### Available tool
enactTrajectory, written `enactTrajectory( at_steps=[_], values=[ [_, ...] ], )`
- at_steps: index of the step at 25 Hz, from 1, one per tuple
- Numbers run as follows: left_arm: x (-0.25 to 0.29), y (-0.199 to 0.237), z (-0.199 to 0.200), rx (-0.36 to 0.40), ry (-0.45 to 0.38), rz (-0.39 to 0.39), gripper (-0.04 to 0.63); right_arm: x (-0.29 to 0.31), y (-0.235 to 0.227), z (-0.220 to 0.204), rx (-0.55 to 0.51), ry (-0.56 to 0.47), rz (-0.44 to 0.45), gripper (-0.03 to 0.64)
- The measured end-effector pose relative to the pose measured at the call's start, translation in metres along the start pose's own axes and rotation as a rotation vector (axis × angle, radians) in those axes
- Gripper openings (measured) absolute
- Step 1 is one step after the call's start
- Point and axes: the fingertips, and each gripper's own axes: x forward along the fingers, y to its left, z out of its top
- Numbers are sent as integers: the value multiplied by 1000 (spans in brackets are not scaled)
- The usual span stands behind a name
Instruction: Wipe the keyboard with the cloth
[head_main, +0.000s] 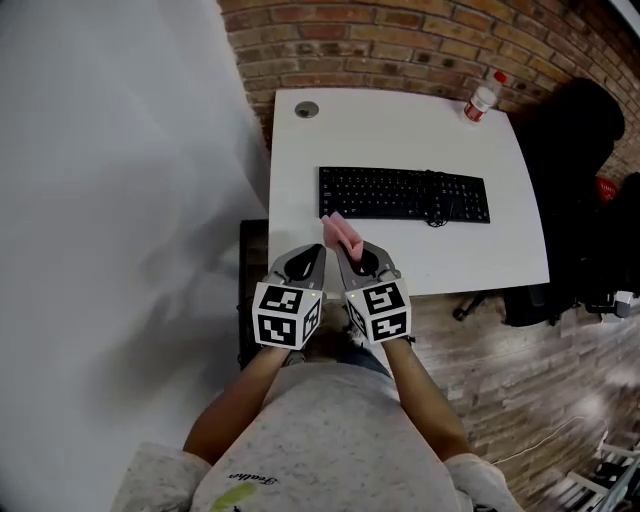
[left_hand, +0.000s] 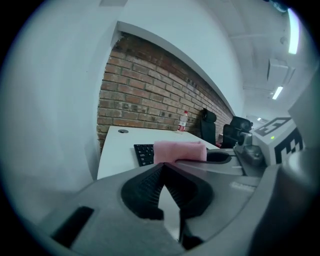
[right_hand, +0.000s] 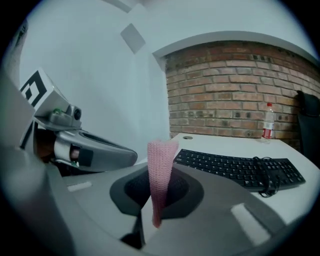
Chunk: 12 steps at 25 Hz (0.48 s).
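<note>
Right gripper (head_main: 347, 248) pinching pink cloth (right_hand: 160, 170), left gripper (left_hand: 164, 167) closed empty, capped bottle (head_main: 483, 98) on table (head_main: 400, 130) beyond keyboard (head_main: 404, 194)

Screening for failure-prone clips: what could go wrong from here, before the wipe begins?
1. The pink cloth sits in the right hand-held gripper as a narrow folded strip. Little sticks out, so the jaws may scrape the keys of the keyboard.
2. The coiled cable lying on the keyboard's right part could snag the cloth.
3. The left hand-held gripper is shut, empty and not on the keyboard, which may slide unbraced.
</note>
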Motion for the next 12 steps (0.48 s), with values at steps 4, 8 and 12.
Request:
enactTrajectory(
  at_steps=[4, 8, 12],
  values=[
    [12, 10, 6, -21, 1, 75, -8, 25, -11, -2, -60, 17, 78, 25],
    [18, 22, 8, -47, -4, 154, -8, 49, -15, -12, -123, 54, 150, 25],
    [23, 30, 11, -75, -6, 226, -8, 68, -18, -18, -154, 91, 205, 25]
  ],
)
